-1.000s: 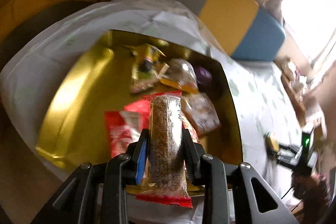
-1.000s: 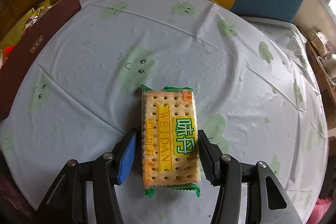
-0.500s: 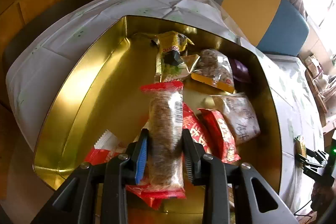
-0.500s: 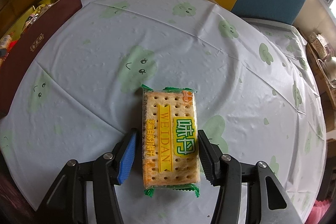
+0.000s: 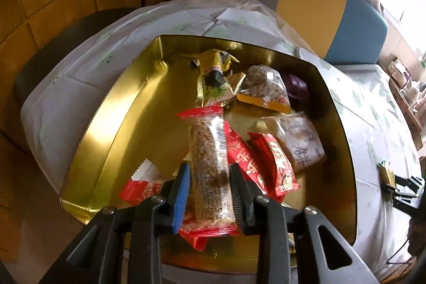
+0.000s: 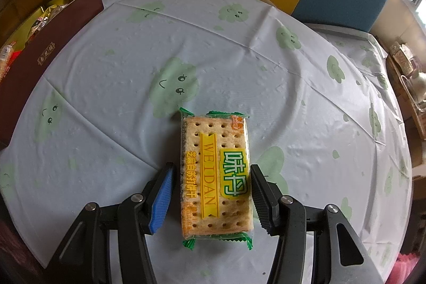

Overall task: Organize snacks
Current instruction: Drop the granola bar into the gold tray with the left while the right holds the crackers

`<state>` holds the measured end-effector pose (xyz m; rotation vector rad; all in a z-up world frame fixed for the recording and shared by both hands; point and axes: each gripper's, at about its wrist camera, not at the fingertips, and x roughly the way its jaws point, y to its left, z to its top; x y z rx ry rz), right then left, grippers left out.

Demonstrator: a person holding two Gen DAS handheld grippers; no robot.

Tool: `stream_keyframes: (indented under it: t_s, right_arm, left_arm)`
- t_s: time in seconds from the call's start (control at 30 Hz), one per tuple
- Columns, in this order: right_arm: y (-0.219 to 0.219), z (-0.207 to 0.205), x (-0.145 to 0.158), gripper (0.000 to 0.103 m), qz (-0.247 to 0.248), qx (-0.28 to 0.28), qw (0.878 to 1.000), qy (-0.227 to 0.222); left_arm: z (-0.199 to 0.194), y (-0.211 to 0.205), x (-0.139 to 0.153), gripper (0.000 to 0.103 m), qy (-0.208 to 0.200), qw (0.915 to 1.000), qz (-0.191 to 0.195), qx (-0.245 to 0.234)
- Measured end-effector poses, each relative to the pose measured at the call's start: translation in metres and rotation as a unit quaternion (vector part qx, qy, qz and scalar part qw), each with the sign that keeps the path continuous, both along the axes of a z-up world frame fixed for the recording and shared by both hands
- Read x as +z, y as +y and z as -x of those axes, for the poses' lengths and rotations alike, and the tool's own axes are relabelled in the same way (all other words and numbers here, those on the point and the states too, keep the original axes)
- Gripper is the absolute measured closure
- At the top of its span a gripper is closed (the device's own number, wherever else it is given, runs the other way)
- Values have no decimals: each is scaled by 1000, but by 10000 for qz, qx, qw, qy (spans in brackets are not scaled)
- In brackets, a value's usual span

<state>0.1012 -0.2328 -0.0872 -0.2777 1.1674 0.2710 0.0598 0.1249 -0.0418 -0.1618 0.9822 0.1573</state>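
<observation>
Yellow "WEIDAN" banner on cracker pack [image 6: 215, 175]; Chinese text unclear.

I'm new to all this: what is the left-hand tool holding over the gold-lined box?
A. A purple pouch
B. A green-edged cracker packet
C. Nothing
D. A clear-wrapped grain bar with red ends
D: in the left wrist view, the left gripper has its fingers pressed on both sides of the clear-wrapped grain bar with red ends, above the gold-lined box of snacks.
</observation>
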Motion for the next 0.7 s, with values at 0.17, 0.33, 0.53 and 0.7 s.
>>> stream_keyframes:
  t_s: [0.17,0.33,0.53,0.7]
  right_arm:
    - [5,4,2,56,37,65,10000,-28]
    - [2,6,2,56,20,23,10000,-42]
    - [-1,5,1,56,-49,-46,10000,-19]
    - [-1,2,0,56,-43,-133,9999,39]
  left_arm:
    - [3,-9,-5,74,-10,9998,-167,-72]
    - [6,-8,-5,74,-46,9999,-140,-86]
    - [9,-11,-4,74,-121,9996,-201,-160]
    - [12,-13,1,74,-241,9992,-230,-214]
